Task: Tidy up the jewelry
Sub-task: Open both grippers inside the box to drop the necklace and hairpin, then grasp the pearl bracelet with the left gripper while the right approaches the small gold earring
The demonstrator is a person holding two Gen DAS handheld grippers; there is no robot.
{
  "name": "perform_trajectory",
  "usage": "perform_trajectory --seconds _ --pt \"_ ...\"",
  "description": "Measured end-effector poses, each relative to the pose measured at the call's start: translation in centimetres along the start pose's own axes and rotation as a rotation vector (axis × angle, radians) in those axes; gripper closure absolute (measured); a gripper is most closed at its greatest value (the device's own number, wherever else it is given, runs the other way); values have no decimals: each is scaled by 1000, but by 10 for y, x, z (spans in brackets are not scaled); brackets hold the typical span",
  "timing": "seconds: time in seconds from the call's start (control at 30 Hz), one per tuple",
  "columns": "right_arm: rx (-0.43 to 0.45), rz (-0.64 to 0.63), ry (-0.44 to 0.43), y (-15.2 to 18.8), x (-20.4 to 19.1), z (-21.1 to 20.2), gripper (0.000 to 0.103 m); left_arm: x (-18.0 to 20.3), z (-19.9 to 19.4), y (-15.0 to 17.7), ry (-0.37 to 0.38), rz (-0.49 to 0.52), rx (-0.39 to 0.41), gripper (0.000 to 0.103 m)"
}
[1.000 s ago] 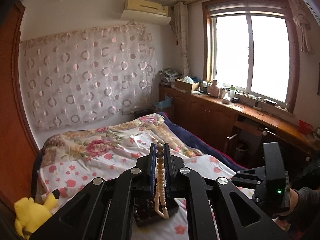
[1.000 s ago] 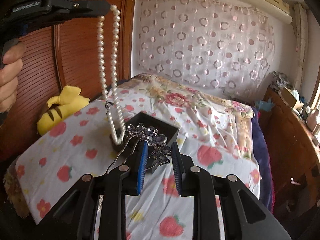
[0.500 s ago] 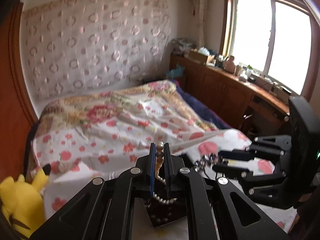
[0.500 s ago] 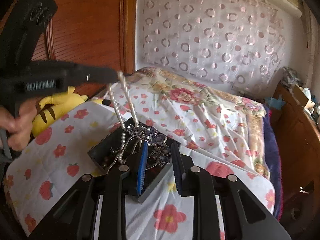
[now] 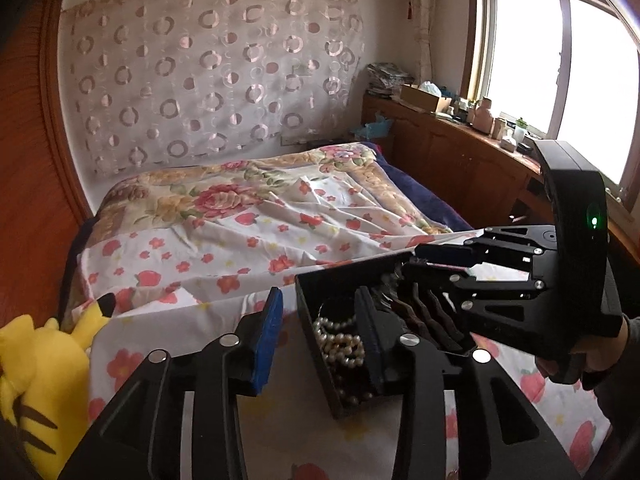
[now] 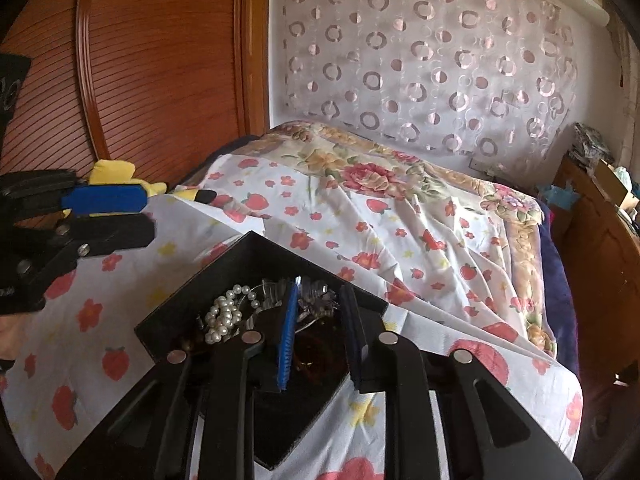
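A black jewelry box (image 5: 316,284) lies on the bed, also in the right wrist view (image 6: 248,252). A pearl necklace (image 5: 340,340) lies heaped inside it, seen too in the right wrist view (image 6: 224,316). My left gripper (image 5: 320,320) is open and empty, its right finger over the box. My right gripper (image 6: 318,312) is open over the box's far corner, with the purple flower hairpin (image 6: 316,300) lying between its fingers in the box. In the left wrist view the right gripper (image 5: 416,260) reaches into the box from the right.
A flowered sheet (image 6: 400,216) covers the bed. A yellow plush toy (image 5: 36,364) lies at the left bed edge beside the wooden headboard (image 6: 160,60). A wooden cabinet (image 5: 460,156) with clutter runs under the window on the right.
My left gripper opened and let the pearl necklace drop into the box. My right gripper lowered into the box and opened, letting go of the hairpin.
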State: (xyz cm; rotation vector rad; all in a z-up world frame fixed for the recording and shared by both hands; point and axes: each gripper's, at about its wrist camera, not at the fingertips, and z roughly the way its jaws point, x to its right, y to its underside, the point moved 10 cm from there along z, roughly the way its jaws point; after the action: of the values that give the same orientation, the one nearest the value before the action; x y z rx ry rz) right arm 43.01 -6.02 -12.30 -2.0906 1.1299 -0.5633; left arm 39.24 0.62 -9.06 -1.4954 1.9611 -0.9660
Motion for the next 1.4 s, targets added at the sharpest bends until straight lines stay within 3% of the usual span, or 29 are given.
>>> perform_trajectory --seconds 0.1,0.13,0.3,0.7,1.07,1.27,1.37,1.4 --pt "22 6 11 6 -1 -15 69 -4 -8 7 -6 -19 2 48" --pt "34 6 12 8 -2 -23 60 -3 -11 9 -2 -23 3 44" --pt "53 15 -21 31 -10 -55 58 2 -33 42 5 -29 -2 36" --pt "-36 27 -109 110 -45 -89 58 35 -63 152 74 -54 -128 35" --pt "-81 30 -106 143 -52 -83 58 83 -67 200 113 22 -213 35" --pt "-94 31 -123 149 -59 -80 58 90 -64 210 75 78 -237 64" --pt "-105 27 -130 152 -64 -78 58 92 -63 210 57 114 -235 96" --pt "-110 23 -135 153 -66 -76 58 92 -64 211 64 117 -238 97"
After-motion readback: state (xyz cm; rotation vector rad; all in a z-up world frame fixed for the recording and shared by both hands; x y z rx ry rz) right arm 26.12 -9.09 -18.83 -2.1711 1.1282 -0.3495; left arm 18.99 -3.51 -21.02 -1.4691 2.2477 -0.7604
